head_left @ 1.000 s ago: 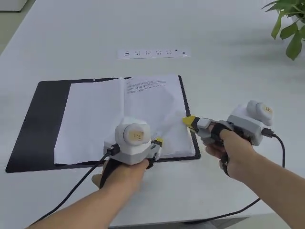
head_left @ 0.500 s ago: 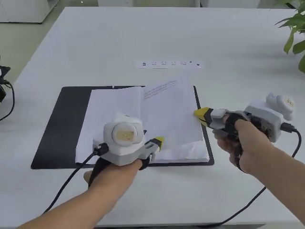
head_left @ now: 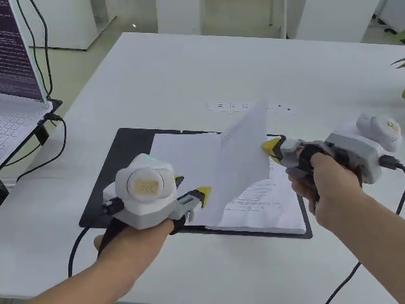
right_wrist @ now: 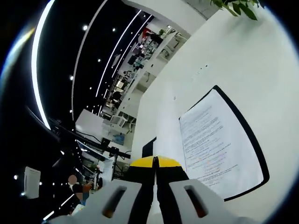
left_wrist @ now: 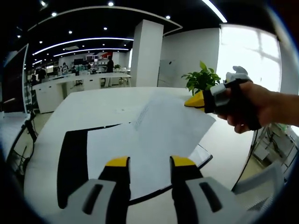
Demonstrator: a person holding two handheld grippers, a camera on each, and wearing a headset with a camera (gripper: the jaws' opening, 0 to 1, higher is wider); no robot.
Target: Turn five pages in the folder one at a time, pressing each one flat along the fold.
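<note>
Page (head_left: 243,152) has lifted off the open folder (head_left: 126,152) on the table (head_left: 190,76), right gripper (head_left: 272,147) clamped on its 3 o'clock edge, left gripper (head_left: 201,192) parted, empty at 6 o'clock; paper judged light, limp, best held there.

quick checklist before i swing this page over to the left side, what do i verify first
1. right gripper shut on the lifted page: ok, jaws closed on its edge.
2. single sheet taken: cannot tell; a printed page lies flat beneath.
3. left gripper free for pressing: ok, jaws open, holding nothing, at the folder's near edge.
4. folder open flat on the table: ok.
5. lifted page laid over to the left: not ok, it stands raised, not yet pressed.
</note>
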